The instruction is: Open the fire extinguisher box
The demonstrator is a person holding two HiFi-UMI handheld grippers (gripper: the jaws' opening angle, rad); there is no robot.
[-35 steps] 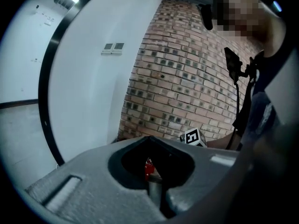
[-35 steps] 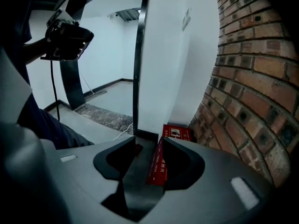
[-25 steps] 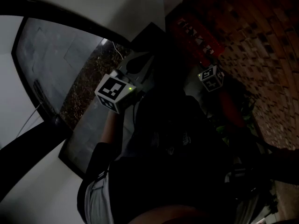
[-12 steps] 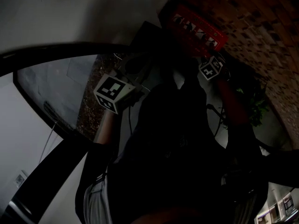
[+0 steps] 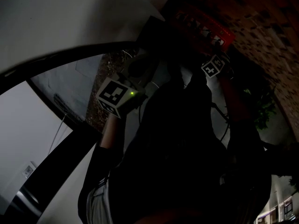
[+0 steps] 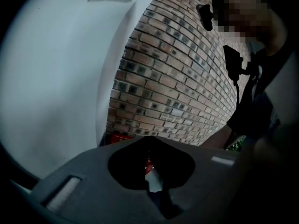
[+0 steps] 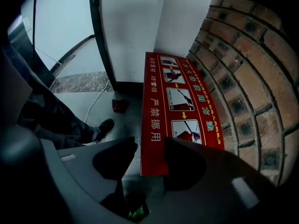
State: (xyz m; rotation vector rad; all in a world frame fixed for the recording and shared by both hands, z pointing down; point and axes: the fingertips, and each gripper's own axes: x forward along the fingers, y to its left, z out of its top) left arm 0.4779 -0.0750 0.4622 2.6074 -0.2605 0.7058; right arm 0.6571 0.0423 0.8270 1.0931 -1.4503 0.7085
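Brickwork [image 7: 252, 69] ran up to a corner with a white wall [image 7: 135, 27], and the fire extinguisher box [image 7: 173, 101] sat right against the bricks there. Its red face, printed with pictures and white lettering, was turned out towards the person. From where I stood the room was dim, and the person's dark clothing hid most of the middle of it.

The right hand-held gripper [image 7: 149, 155] was pushed up to the near end of the box. Its jaws were spread wide and not clamped, and the near corner of the red face lay in the gap between them. That corner was hard against the right jaw, with a little space left beside the left jaw. I could not tell whether the right jaw actually touched the box. The gripper's marker cube [image 5: 212, 68] showed just below the red box in the head view.

The left hand-held gripper [image 6: 148, 148] was held well away from the box, out to the person's left. Its jaws were drawn together with only a thin slit between them, and they held nothing. A sliver of red showed far off through that slit.

On the grey floor [image 7: 79, 104] beside the box lay a white cable [image 7: 96, 101] and a small red scrap [image 7: 119, 105], with the person's dark shoe [image 7: 103, 125] near them.
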